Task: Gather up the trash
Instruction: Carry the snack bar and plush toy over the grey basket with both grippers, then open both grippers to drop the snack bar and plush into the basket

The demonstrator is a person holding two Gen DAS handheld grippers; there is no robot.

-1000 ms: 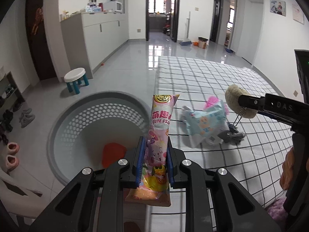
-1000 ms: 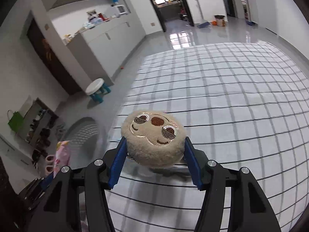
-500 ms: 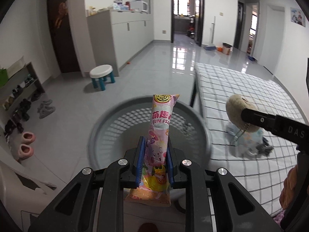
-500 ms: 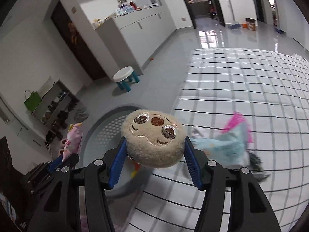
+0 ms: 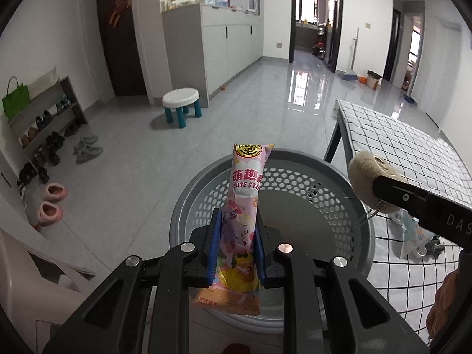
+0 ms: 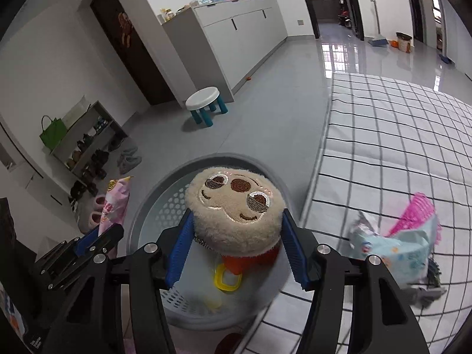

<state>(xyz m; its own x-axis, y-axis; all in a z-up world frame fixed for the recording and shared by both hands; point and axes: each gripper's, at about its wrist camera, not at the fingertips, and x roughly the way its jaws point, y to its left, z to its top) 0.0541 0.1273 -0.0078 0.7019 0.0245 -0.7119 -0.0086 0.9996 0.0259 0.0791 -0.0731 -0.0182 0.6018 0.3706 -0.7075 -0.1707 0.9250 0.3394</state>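
**Ana:** Trash first: what did each gripper have?

**Ben:** A pink snack wrapper (image 5: 240,227) stood upright in the left gripper (image 5: 236,246), its blue pads closed tight on the lower half. The top of the wrapper rose above the far rim of a grey perforated basket (image 5: 298,159) on the floor.

**Ana:** And the right gripper?

**Ben:** The right gripper (image 6: 237,246) was about half open, both pads pressed against the sides of a round beige plush (image 6: 234,209) with a stitched face. A short chain hung under the plush. It sat over the basket, near the rim closest to the bed.

**Ana:** Was anything in the basket?

**Ben:** Yes. An orange piece (image 6: 250,261) and a yellow ring (image 6: 227,280) lay at the bottom, seen from the right wrist.

**Ana:** What lay around it?

**Ben:** A bed with a white checked sheet (image 6: 398,135) stood just beside the basket. On the sheet lay a crumpled pale blue packet (image 6: 395,250) with something bright pink (image 6: 413,215) behind it. Farther off on the grey tiles were a small white stool (image 5: 181,100) with teal legs and a shoe rack (image 5: 44,124) by the wall.
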